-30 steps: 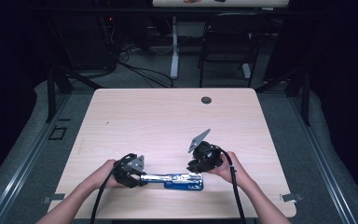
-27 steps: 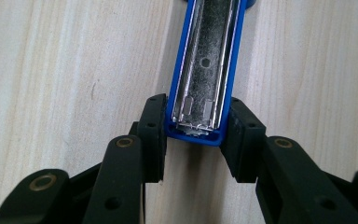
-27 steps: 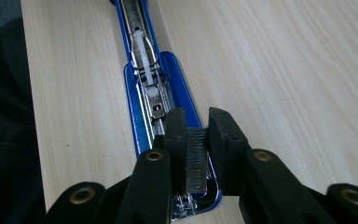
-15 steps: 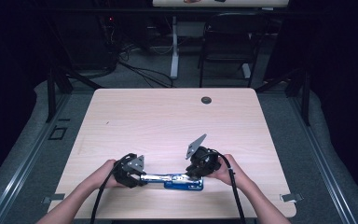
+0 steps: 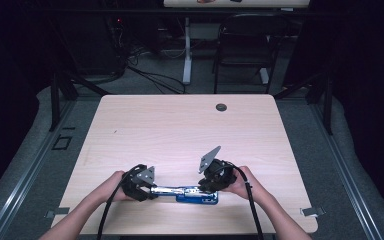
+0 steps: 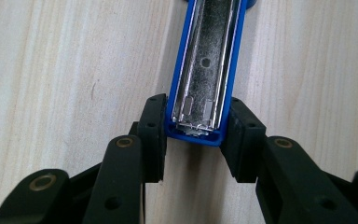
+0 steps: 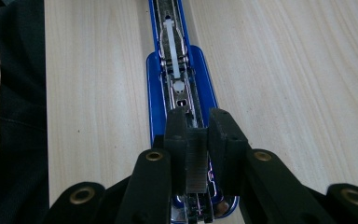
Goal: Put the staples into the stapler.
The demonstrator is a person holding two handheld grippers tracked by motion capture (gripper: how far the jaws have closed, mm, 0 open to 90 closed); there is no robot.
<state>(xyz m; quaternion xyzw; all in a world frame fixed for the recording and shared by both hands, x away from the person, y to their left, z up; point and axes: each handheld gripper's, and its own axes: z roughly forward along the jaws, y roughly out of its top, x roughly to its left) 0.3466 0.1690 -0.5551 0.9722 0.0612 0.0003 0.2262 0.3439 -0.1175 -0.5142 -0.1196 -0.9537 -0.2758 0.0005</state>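
Observation:
A blue stapler (image 5: 190,193) lies opened out flat near the table's front edge, its metal channel showing. My left gripper (image 5: 147,189) is shut on the end of the stapler's blue top arm (image 6: 205,70), pads pressed on both sides. My right gripper (image 5: 207,186) is shut on a strip of grey staples (image 7: 196,161), held just above the open magazine (image 7: 175,60) over the stapler's blue base. Whether the strip touches the channel I cannot tell.
The light wooden table (image 5: 180,130) has a round dark grommet (image 5: 221,107) at its far edge. A person's hands hold both grippers at the near edge. A chair (image 5: 242,45) and cables stand beyond the table.
My right gripper has shifted down and slightly left, coming over the stapler's base. The left gripper and the stapler have kept still.

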